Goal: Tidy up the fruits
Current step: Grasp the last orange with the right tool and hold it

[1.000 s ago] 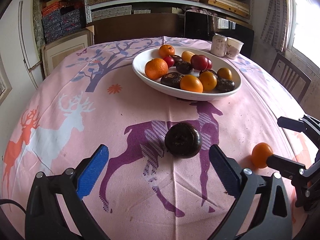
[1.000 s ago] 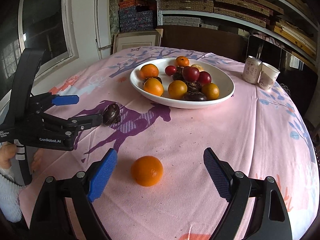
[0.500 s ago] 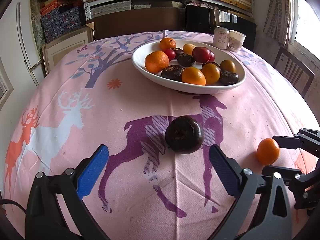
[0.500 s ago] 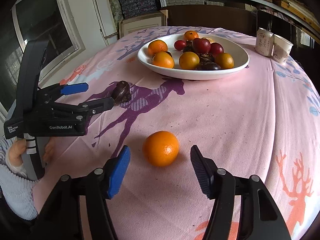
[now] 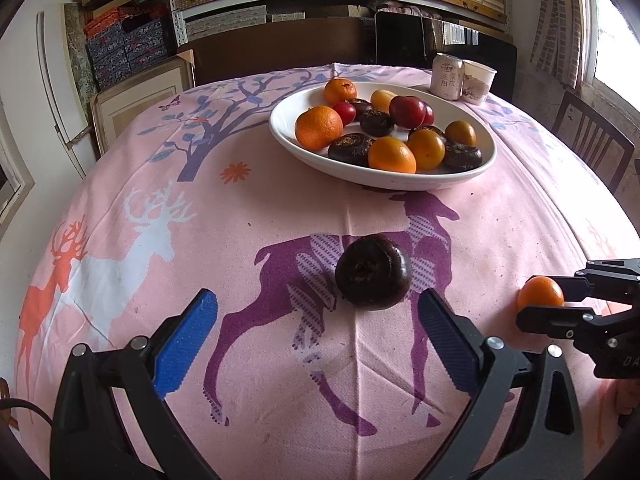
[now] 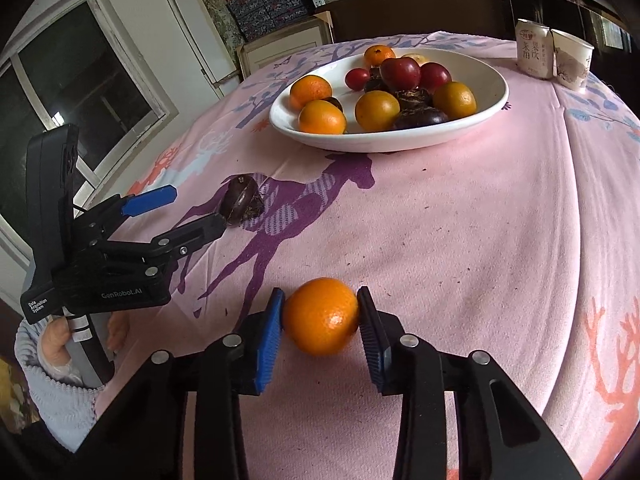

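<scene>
Item: orange (image 6: 321,316), round, dimpled glossy rind; lay near the table's front edge, clasped between the ribbed blue pads of the right gripper (image 6: 321,322), presumably for transfer to the white oval bowl (image 6: 490,114) further back. Dark flattish fruit (image 5: 373,271), matte, mid-table; left gripper (image 5: 316,338) spread wide, straddling its approach.

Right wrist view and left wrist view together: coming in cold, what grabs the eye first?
The orange near the table's front edge, with the right gripper shut on it, pads against both sides. Next, the dark round fruit lying alone on the purple deer print, just ahead of the left gripper, whose jaws stand wide open. Beyond, the white bowl is heaped with orange, red and dark fruit.
</scene>
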Motion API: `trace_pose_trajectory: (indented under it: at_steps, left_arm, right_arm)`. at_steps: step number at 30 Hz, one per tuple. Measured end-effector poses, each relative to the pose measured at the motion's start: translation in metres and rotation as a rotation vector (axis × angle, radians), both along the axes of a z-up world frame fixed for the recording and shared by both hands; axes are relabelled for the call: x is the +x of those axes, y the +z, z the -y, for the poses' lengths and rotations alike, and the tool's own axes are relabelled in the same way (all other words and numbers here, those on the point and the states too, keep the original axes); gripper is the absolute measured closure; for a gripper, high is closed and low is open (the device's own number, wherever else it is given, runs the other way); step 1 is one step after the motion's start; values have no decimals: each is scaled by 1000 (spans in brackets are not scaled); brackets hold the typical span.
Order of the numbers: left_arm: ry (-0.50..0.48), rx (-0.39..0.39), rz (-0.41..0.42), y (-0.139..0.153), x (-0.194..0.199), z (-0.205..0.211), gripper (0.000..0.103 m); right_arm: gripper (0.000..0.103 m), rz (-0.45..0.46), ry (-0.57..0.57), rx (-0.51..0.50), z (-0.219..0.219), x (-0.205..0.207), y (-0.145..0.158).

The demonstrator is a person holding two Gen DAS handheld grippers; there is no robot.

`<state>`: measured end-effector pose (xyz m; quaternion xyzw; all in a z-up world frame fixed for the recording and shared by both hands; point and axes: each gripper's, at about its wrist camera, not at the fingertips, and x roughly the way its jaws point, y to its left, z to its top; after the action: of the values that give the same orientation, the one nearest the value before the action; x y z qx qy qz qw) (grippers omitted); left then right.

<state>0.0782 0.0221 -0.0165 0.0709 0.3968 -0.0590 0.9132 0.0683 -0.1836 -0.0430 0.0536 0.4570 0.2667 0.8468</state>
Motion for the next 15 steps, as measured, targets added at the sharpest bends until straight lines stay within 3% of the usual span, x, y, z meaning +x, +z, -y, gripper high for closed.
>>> trace_pose_trajectory:
  at_steps: [15]
  left_arm:
    - [2,44,12,0,-2,5,5]
  right_arm:
    - [66,-11,-7,32,5,2,-1]
